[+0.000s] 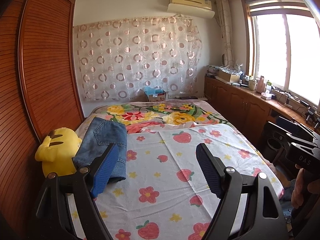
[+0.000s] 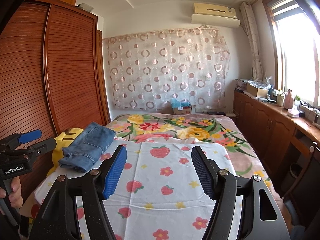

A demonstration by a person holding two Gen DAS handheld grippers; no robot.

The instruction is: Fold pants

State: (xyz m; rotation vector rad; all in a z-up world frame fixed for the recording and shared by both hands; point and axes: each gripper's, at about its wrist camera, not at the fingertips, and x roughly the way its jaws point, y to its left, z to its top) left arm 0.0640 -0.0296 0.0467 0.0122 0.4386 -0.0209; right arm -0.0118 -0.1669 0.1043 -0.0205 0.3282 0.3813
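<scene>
Your left gripper (image 1: 157, 155) has its blue-padded jaws spread wide, nothing between them, held over the white cotton sheet printed with strawberries and red flowers (image 1: 180, 172). Your right gripper (image 2: 159, 158) is likewise spread and empty above the same sheet (image 2: 166, 180). The folded blue denim pants (image 1: 104, 146) lie as a compact bundle at the sheet's left edge, touching the yellow plush toy (image 1: 56, 152) that sits against the slatted brown wooden wardrobe (image 1: 40, 70). In the right wrist view the pants (image 2: 88, 148) rest partly on the toy (image 2: 68, 136), well left of your right jaws. Neither gripper touches the pants. Floral blanket (image 1: 160, 116) covers the bed beyond the sheet.
</scene>
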